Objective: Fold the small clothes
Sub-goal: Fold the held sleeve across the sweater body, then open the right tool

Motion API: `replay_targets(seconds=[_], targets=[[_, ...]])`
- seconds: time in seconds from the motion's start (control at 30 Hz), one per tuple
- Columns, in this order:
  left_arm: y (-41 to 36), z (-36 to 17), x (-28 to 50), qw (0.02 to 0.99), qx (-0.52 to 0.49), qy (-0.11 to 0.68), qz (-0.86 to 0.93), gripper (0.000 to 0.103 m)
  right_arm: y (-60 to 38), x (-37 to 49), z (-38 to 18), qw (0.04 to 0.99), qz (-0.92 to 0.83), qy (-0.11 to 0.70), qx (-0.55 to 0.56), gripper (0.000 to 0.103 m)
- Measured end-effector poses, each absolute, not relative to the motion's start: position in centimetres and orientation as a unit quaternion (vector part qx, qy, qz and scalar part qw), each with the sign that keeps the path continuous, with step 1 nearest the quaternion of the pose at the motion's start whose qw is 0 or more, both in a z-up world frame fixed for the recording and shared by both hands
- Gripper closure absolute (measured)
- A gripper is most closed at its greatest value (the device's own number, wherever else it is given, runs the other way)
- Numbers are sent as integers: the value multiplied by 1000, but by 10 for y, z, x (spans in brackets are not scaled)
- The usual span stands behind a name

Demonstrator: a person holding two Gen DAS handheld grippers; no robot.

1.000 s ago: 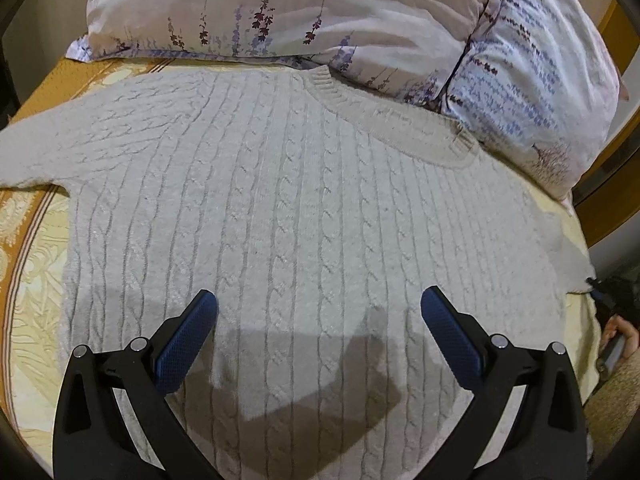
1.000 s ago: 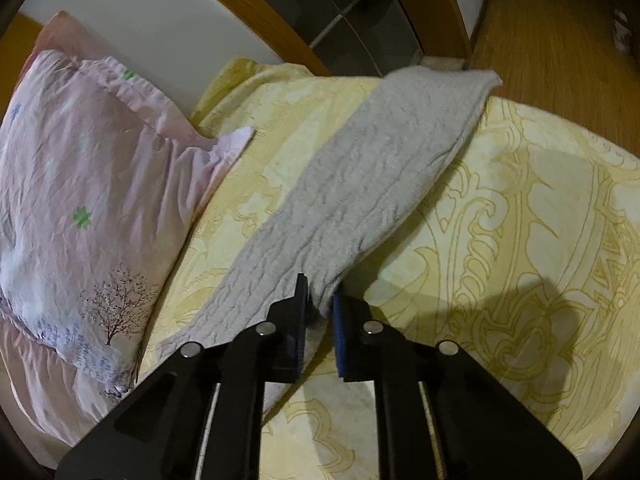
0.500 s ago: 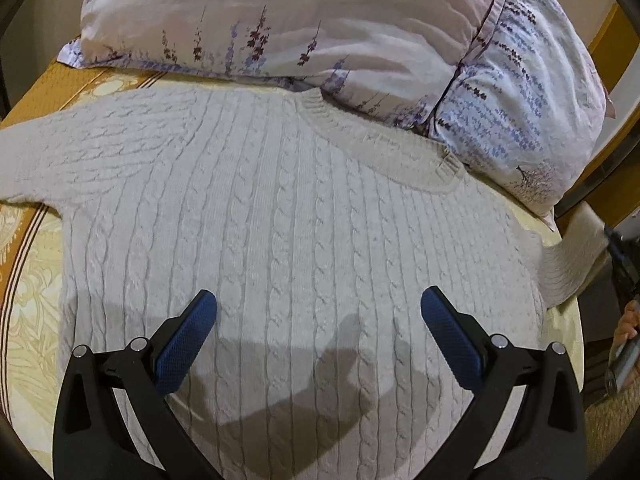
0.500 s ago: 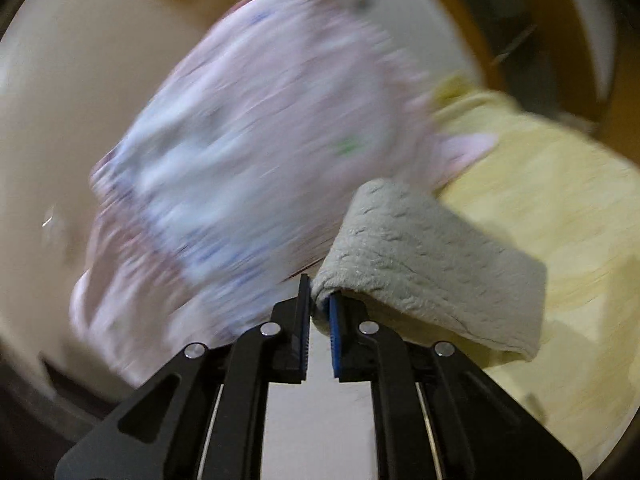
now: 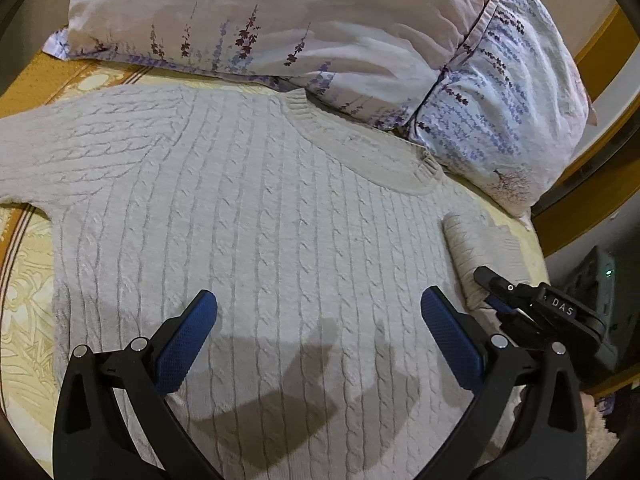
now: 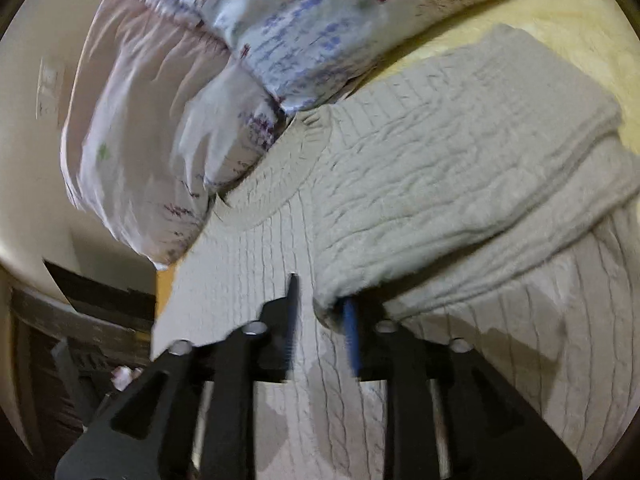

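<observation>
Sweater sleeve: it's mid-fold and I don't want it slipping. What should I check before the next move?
1. Sleeve laid across the sweater: ok, it lies over the chest.
2. Right gripper hold on the cuff: cannot tell. The view is blurred, and the cuff sits between the fingers with a gap on one side.
3. Left gripper free: ok, it is open above the sweater's lower half and holds nothing.
4. Other sleeve folded in: not ok, it is spread out sideways.
5. Sweater body flat: ok, no bunching shows.
</observation>
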State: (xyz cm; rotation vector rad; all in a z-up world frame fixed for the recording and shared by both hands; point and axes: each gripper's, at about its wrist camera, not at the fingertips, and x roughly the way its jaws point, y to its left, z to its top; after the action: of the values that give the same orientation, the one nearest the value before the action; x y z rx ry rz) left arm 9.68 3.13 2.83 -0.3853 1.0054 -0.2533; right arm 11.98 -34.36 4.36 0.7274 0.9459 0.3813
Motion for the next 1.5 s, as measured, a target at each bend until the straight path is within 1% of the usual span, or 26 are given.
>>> replay_targets(seconds=[0.03, 0.07, 0.2, 0.3, 0.37, 0.4, 0.43, 0.47, 0.5, 0.53, 0.7, 0.8, 0.87, 0.97, 1.07, 1.2, 1.27, 1.33, 1.37, 1.4, 1.43, 1.5], targets=[[33, 28, 98, 846, -195, 479, -127, 1, -350, 119, 46, 812, 171, 434, 350, 62], [34, 28, 99, 843, -203, 481, -132, 1, -354, 118, 45, 815, 166, 426, 357, 61], [34, 30, 106, 832, -227, 484, -151, 1, -383, 123, 43, 811, 120, 411, 399, 61], [32, 32, 109, 827, -231, 485, -166, 4, -402, 128, 40, 811, 73, 398, 423, 61], [32, 32, 110, 823, -232, 488, -176, 8, -413, 131, 37, 813, 42, 393, 427, 71], [33, 32, 110, 821, -234, 489, -177, 9, -415, 135, 36, 814, 32, 394, 426, 82], [35, 31, 111, 818, -238, 491, -179, 10, -415, 138, 38, 817, 23, 394, 420, 91], [38, 30, 111, 815, -246, 493, -180, 13, -412, 140, 41, 822, 21, 391, 414, 92], [41, 29, 111, 813, -252, 493, -180, 14, -406, 142, 48, 832, 23, 381, 403, 94], [46, 28, 111, 810, -261, 493, -179, 15, -400, 143, 56, 844, 28, 368, 389, 94], [67, 27, 111, 810, -289, 482, -167, 16, -328, 149, 108, 894, 122, 319, 290, 95], [78, 27, 110, 812, -299, 476, -157, 16, -267, 151, 111, 896, 192, 333, 221, 95], [87, 27, 109, 814, -303, 473, -151, 19, -230, 155, 97, 882, 222, 368, 192, 95], [102, 28, 105, 817, -308, 466, -140, 19, -197, 158, 74, 869, 233, 408, 157, 95], [126, 32, 100, 825, -315, 454, -119, 19, -184, 160, 59, 860, 229, 429, 157, 95], [166, 35, 93, 833, -337, 432, -82, 19, -174, 160, 56, 859, 227, 433, 153, 95], [190, 35, 89, 834, -350, 423, -56, 19, -167, 157, 53, 855, 231, 443, 139, 88], [207, 34, 86, 833, -363, 416, -33, 19, -160, 151, 52, 853, 242, 446, 125, 72], [216, 34, 85, 832, -370, 412, -25, 19, -153, 147, 52, 854, 247, 444, 116, 67], [225, 33, 83, 832, -376, 408, -17, 19, -149, 145, 54, 853, 255, 443, 109, 53], [235, 33, 81, 831, -382, 403, -6, 19, -145, 143, 55, 851, 264, 442, 104, 47], [247, 33, 78, 830, -392, 396, 7, 19, -133, 140, 56, 843, 282, 448, 97, 46]])
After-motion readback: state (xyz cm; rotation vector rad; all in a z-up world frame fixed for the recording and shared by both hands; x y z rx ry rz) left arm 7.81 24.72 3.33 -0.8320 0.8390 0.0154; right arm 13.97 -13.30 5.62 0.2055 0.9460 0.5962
